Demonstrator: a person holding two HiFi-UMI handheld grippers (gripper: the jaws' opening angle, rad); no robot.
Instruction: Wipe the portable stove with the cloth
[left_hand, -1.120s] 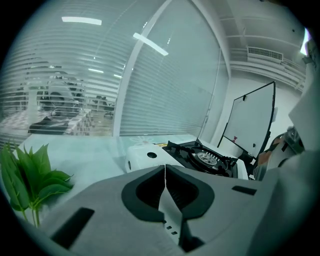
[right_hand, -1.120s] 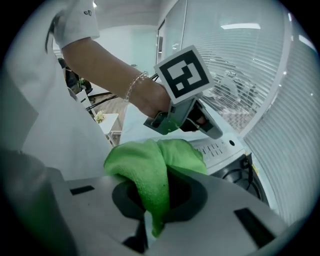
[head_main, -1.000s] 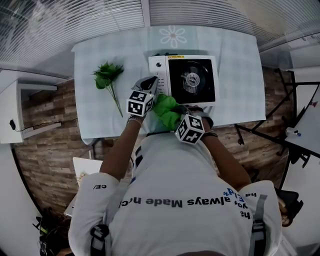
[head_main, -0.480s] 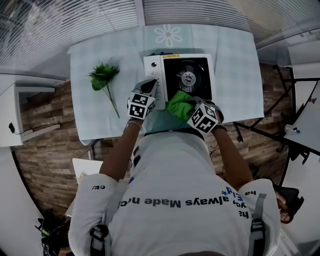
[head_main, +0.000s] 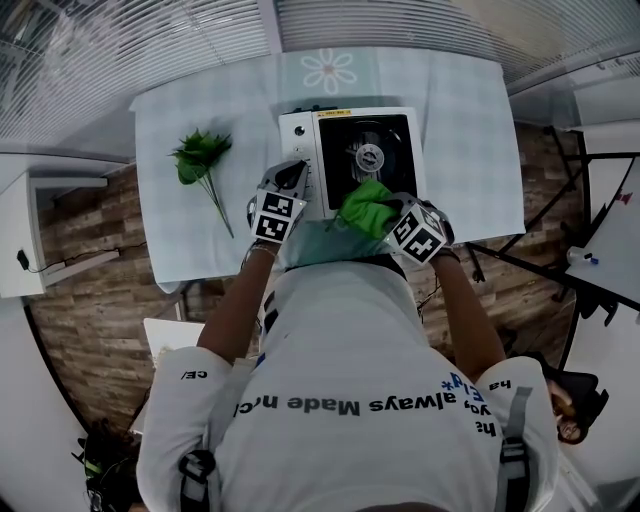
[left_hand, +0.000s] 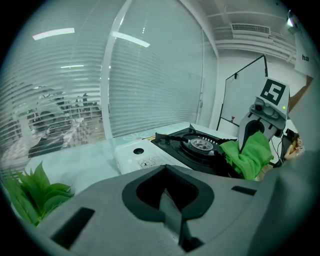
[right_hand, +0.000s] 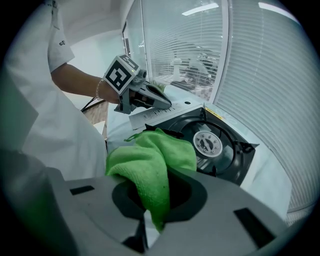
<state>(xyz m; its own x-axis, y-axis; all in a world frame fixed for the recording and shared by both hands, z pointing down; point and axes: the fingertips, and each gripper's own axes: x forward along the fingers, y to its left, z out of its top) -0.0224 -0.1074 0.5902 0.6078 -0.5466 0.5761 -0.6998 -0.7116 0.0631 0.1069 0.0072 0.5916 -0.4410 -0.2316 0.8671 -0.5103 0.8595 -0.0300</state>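
The portable stove is white with a black burner top and stands on the pale table. It also shows in the left gripper view as a stove and in the right gripper view as a stove. My right gripper is shut on the green cloth, which rests on the stove's near edge. The cloth bunches out of the jaws. My left gripper is shut with nothing in it, at the stove's left front corner.
A green artificial plant lies on the table's left part, also seen as the plant at lower left. Window blinds run behind the table. A whiteboard stands at the right.
My right gripper carried the green cloth from the table's front edge up and rightward onto the stove's near edge. The left gripper shifted slightly toward the stove's left front corner.
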